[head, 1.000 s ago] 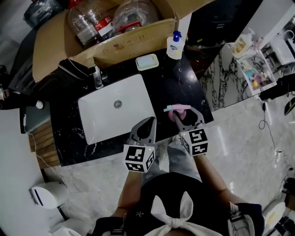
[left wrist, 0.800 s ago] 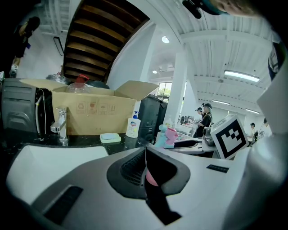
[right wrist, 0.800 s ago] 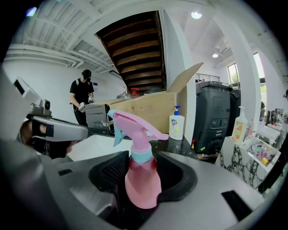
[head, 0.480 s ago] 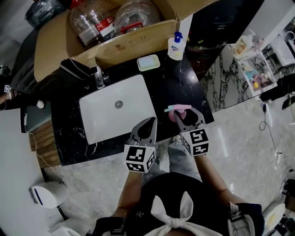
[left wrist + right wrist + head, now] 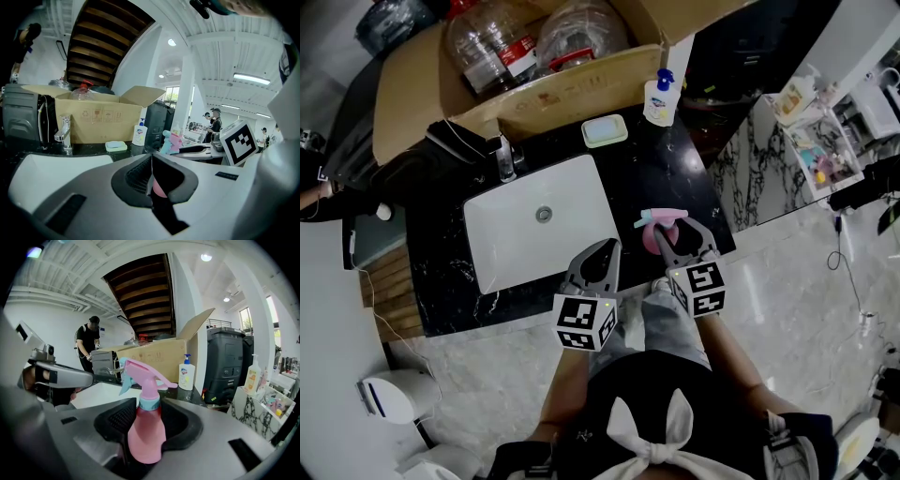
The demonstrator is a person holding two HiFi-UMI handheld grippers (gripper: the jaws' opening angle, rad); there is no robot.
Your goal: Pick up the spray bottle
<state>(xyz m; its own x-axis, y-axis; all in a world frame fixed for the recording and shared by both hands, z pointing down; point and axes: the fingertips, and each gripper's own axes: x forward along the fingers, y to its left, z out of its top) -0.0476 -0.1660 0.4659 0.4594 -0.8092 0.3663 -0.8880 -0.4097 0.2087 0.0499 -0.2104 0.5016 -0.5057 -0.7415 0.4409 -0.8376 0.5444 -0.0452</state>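
My right gripper (image 5: 148, 422) has just been closing its jaws on the bottle (image 5: 145, 439); the pads now lie against both sides of the pink body, below the teal collar, so the grasp is made. The bottle stands upright between the jaws on the counter (image 5: 670, 178), at its front right corner, with the trigger head pointing toward the sink (image 5: 502, 239). My left gripper (image 5: 151, 161) is clenched, jaw tips meeting in a line, with nothing held; it hangs over the front edge of the sink, beside the right gripper and apart from the bottle. Nothing stands between the right jaws and the bottle. Farther back on the counter are a tap (image 5: 500, 157) at the sink's rear left, a soap dish (image 5: 605, 130) behind the sink, and a pump bottle (image 5: 657, 97) to the right of it. A cardboard box (image 5: 558, 94) holding clear plastic jugs stands against the back. The counter is black stone with white veins; the floor (image 5: 787, 281) is pale marble. The right gripper view shows a dark bin (image 5: 225, 366), the underside of a staircase (image 5: 143, 291) and a person (image 5: 89, 345) standing at the far left.
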